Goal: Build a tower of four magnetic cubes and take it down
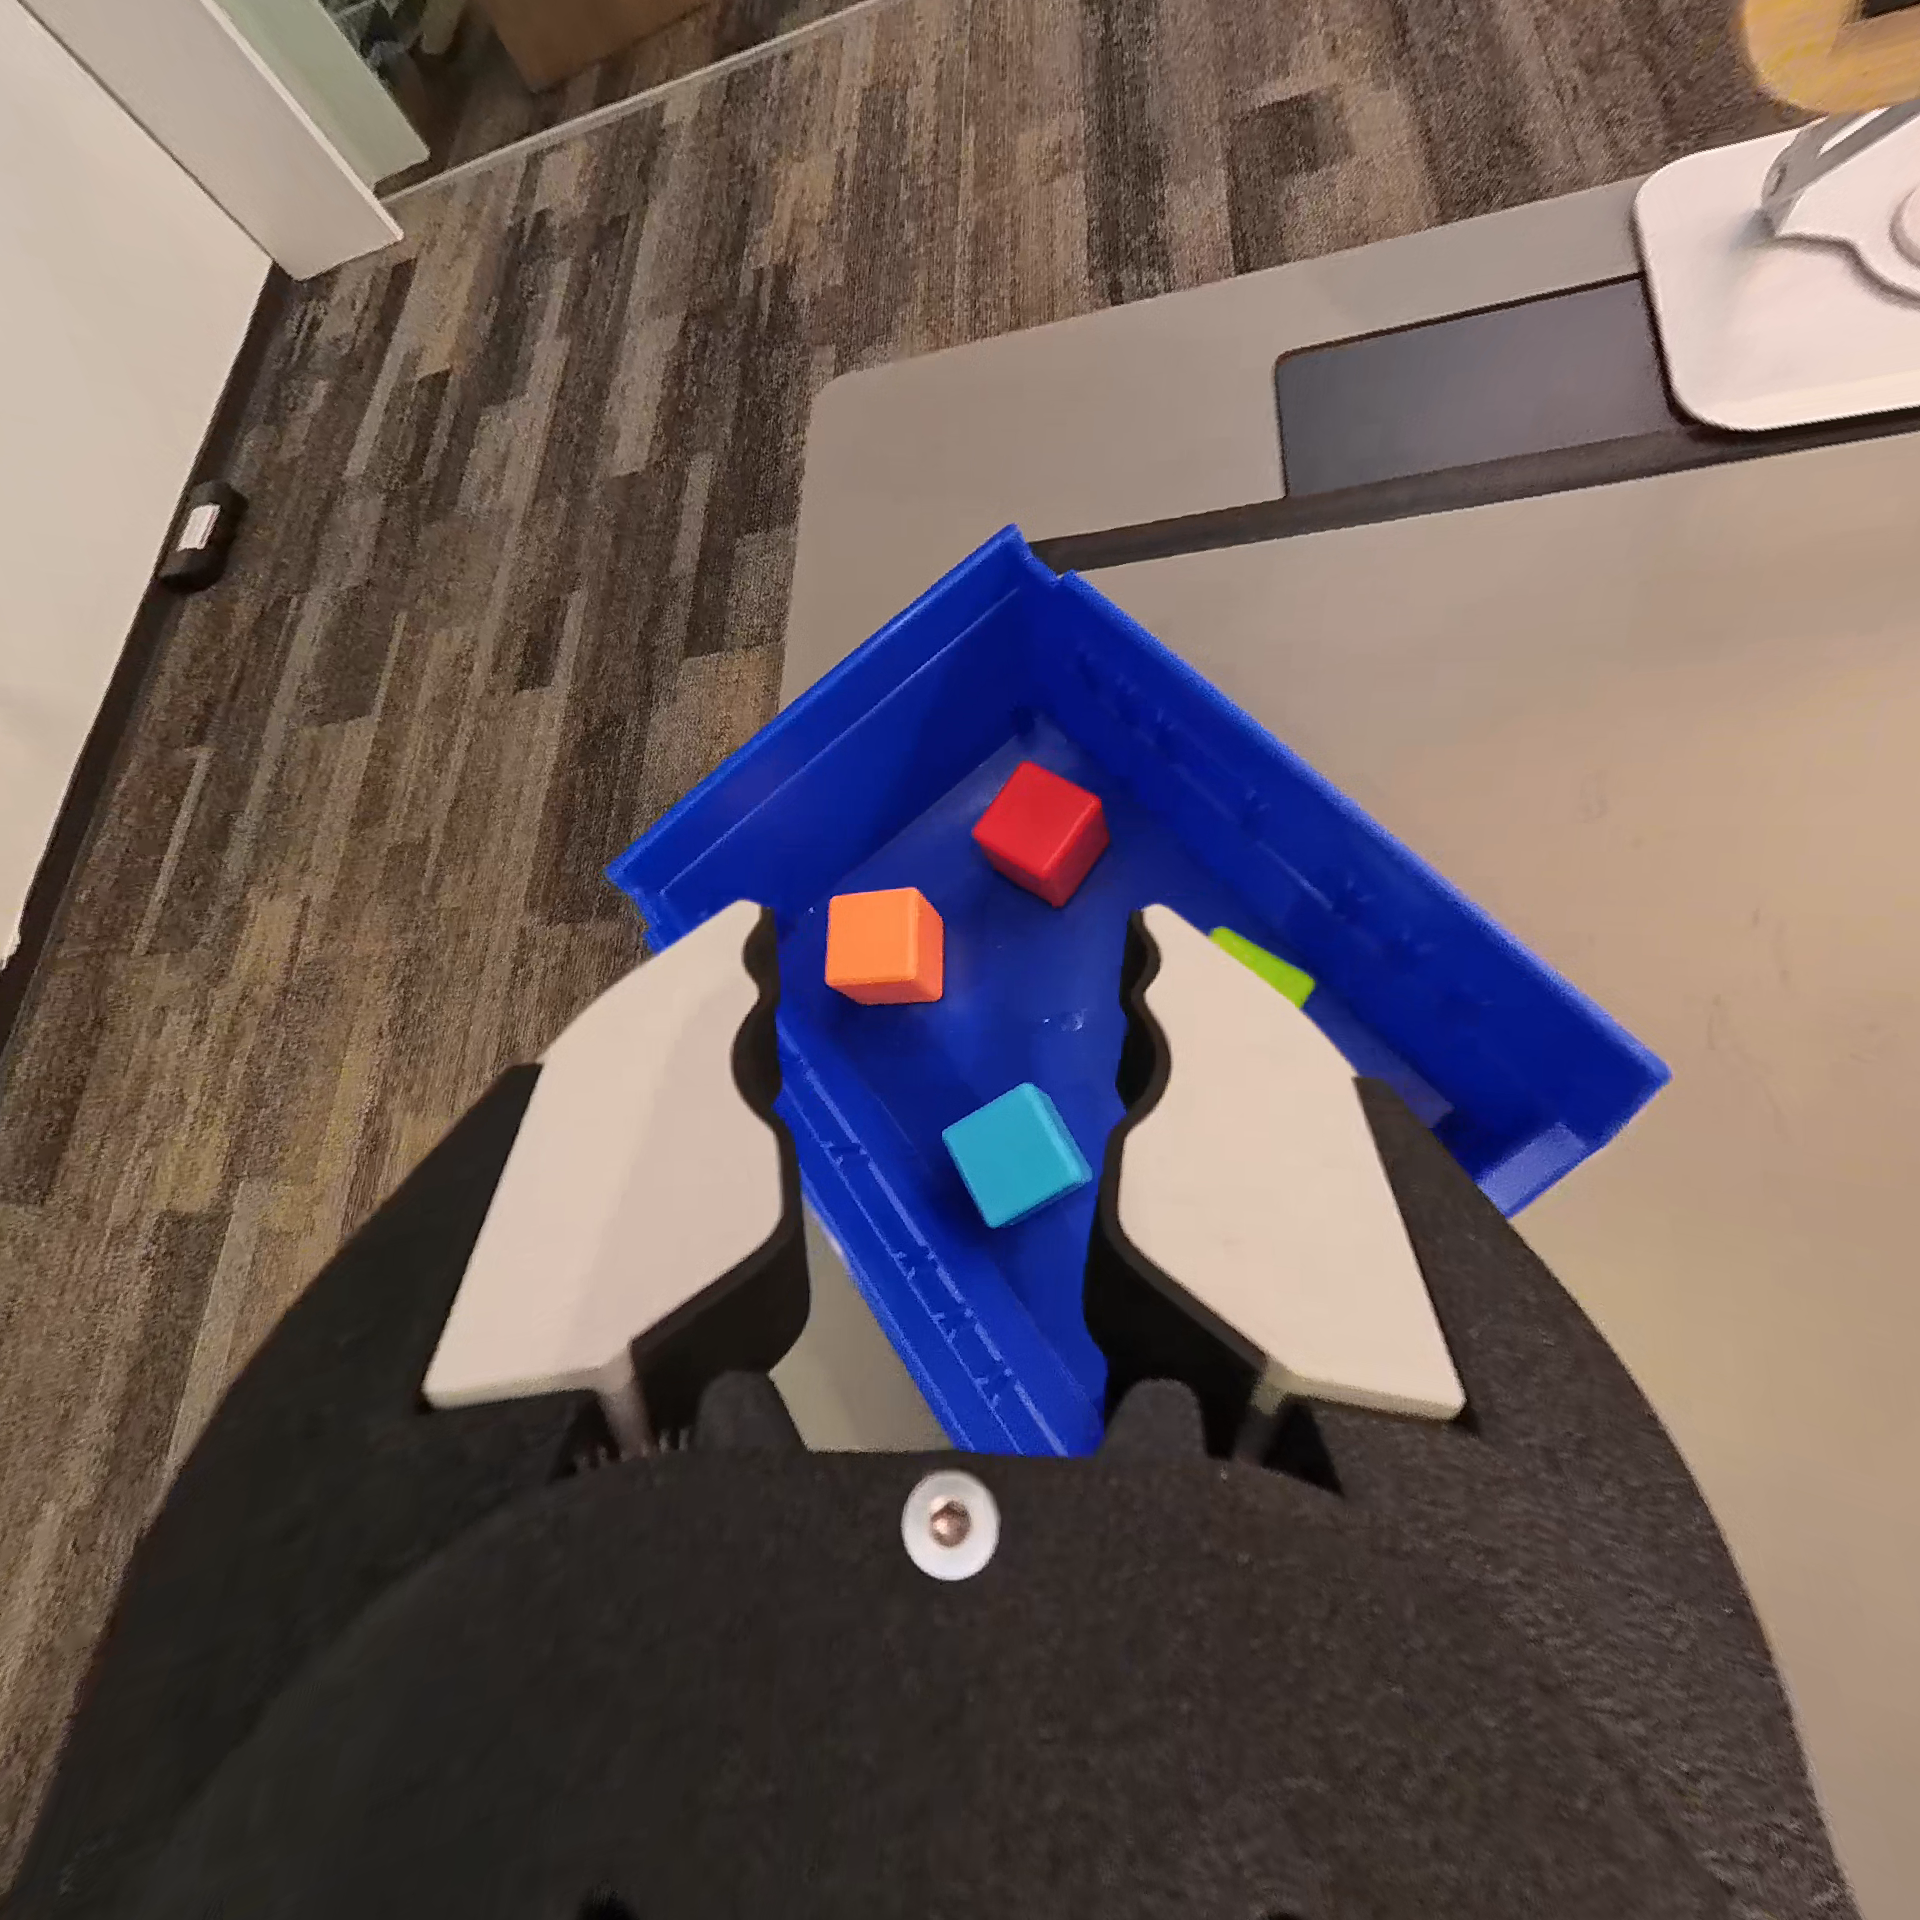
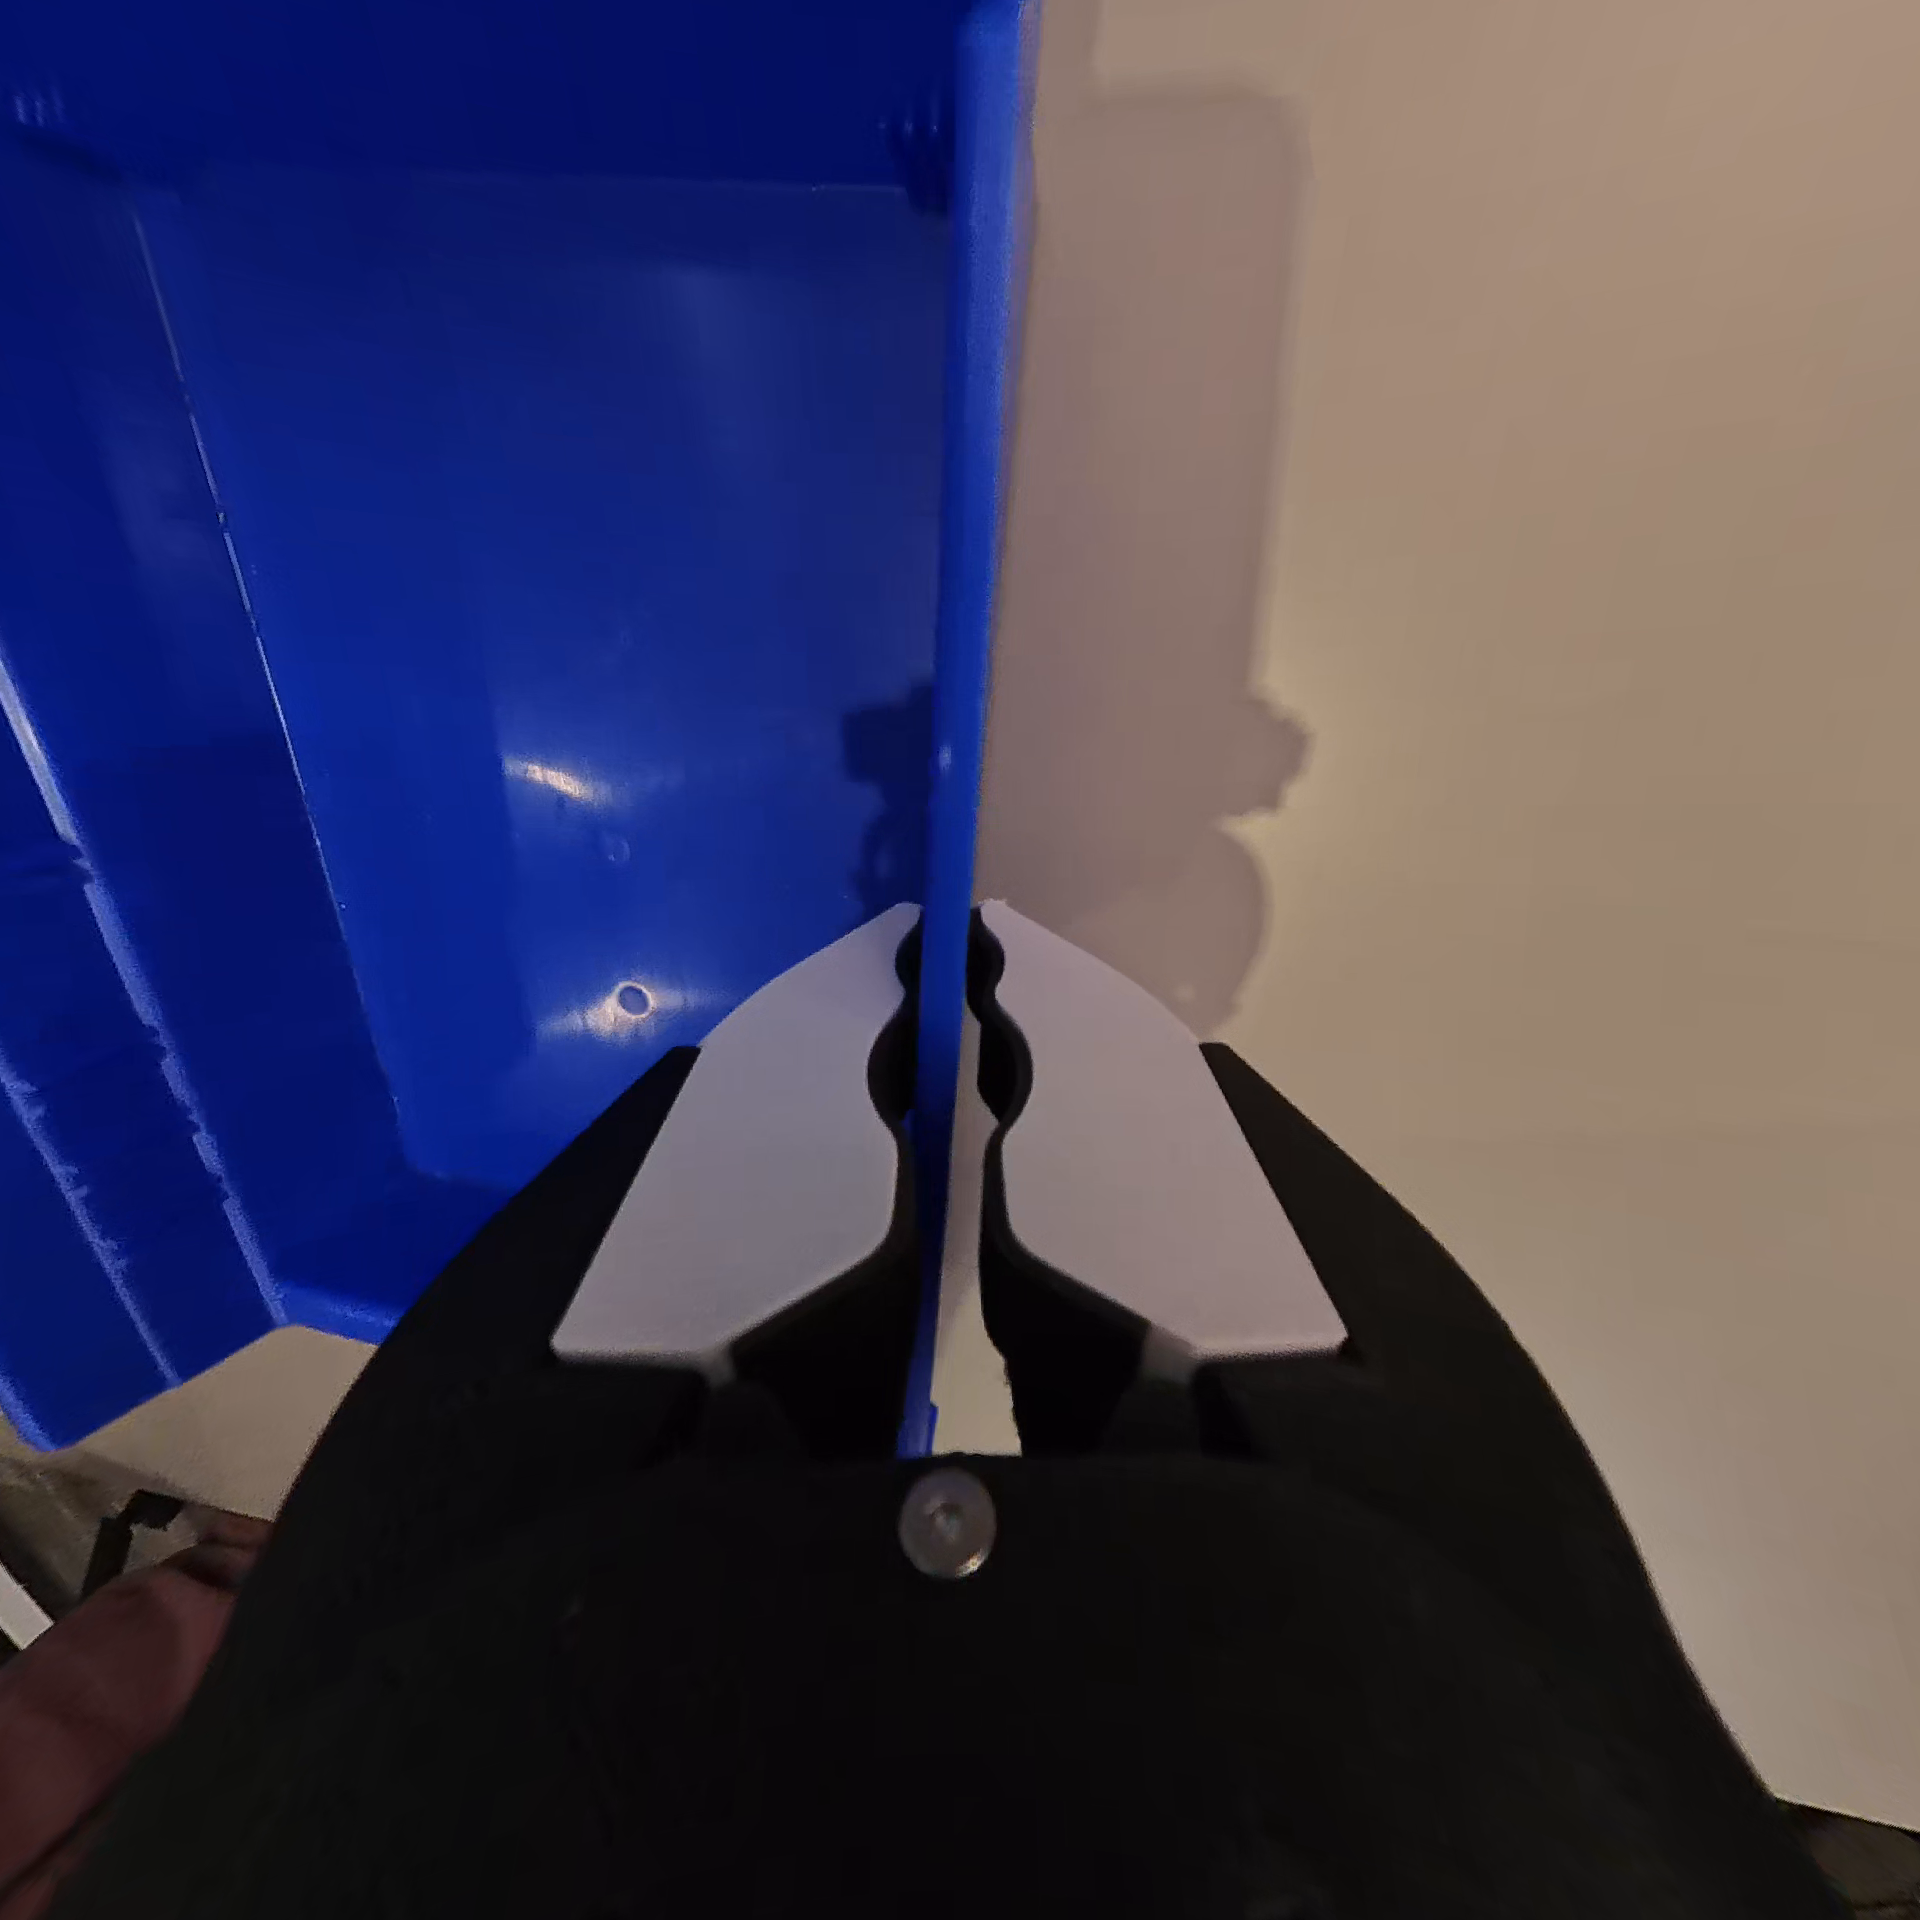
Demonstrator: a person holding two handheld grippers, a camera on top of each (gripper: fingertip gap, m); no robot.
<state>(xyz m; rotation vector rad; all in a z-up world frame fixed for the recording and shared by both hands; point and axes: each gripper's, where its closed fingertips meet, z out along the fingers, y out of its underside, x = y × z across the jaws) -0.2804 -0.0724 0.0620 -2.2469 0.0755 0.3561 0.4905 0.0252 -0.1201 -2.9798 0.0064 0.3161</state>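
A blue bin (image 1: 1299, 790) sits near the table's corner. Inside it lie a red cube (image 1: 1039, 831), an orange cube (image 1: 883, 945), a teal cube (image 1: 1013, 1153) and a green cube (image 1: 1262, 966). The green cube is partly hidden behind my left gripper's right finger. My left gripper (image 1: 951, 914) is open and empty, held above the bin with the teal cube showing between its fingers. My right gripper (image 2: 948, 912) is shut on the bin's thin side wall (image 2: 961, 520). No cubes show in the right wrist view.
The bin stands on a beige table (image 1: 1558, 779), close to its left edge, with carpet floor (image 1: 468, 520) beyond. A dark mat (image 1: 1455, 405) and a white stand base (image 1: 1787, 291) lie at the far right. A hand (image 2: 94, 1662) shows low on the left. The tips of one gripper are about 80 cm away from the tips of the other.
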